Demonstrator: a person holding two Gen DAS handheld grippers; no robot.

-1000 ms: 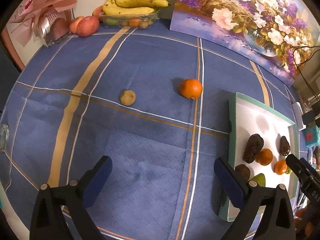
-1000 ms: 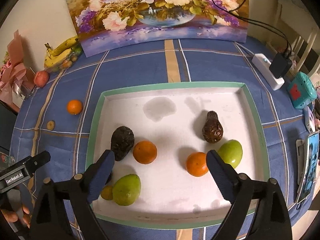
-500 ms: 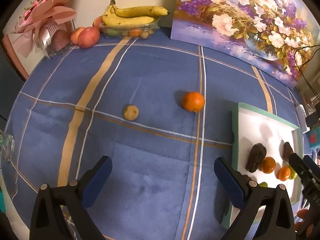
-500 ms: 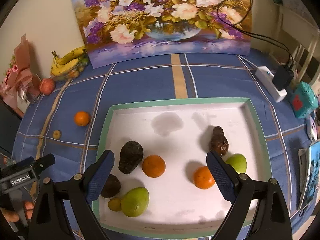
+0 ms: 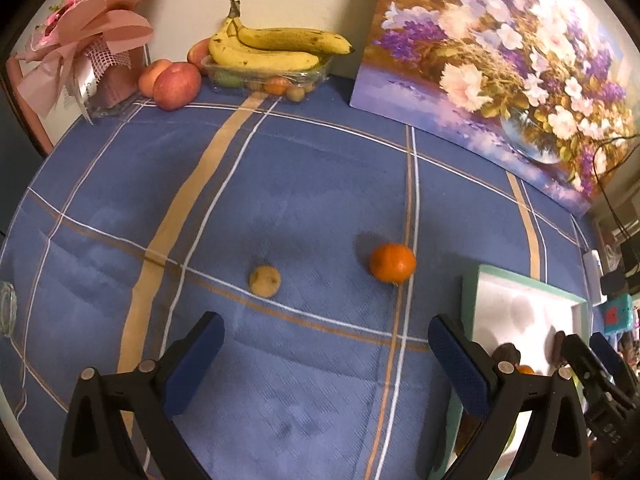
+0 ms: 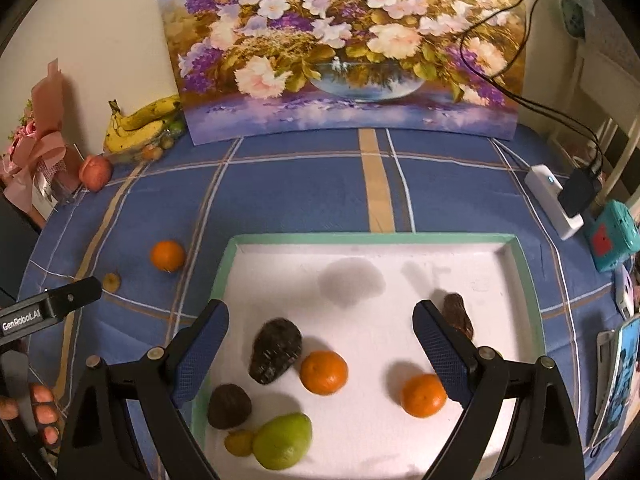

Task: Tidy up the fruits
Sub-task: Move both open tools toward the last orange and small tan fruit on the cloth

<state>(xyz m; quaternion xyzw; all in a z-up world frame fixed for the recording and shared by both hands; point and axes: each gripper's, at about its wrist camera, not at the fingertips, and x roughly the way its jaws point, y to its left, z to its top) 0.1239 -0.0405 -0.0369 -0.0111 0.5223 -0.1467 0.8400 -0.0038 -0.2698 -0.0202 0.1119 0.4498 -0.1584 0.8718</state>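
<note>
- We see the left gripper [image 5: 326, 354] with its jaws wide apart and nothing between them; it hangs over the bare blue checked tablecloth [image 5: 280, 184].
- Ahead of it lie two loose fruits on the cloth: a small yellowish-brown fruit [image 5: 264, 281] and, to its right and well apart from it, an orange [image 5: 392, 263]; neither one touches the gripper.
- The right gripper [image 6: 320, 342] is also wide and empty; it hangs over the white tray with a green rim [image 6: 376, 238].
- Inside the tray, between the two fingers, lie a dark avocado [image 6: 275, 350] and a second orange [image 6: 323, 372], just beside each other; a third orange [image 6: 423, 395] lies by the right finger, and a dark brown pear-shaped fruit [image 6: 458, 314] is partly hidden behind that finger.
- Near the front left corner of the tray we find a dark round fruit [image 6: 229, 406], a small yellow fruit [image 6: 239, 443] and a green pear [image 6: 283, 440], close together.
- At the far edge of the table, bananas [image 5: 276, 46] rest on a clear plastic box, red apples [image 5: 176, 85] lie beside it, and a flower painting [image 6: 340, 44] leans against the wall.
</note>
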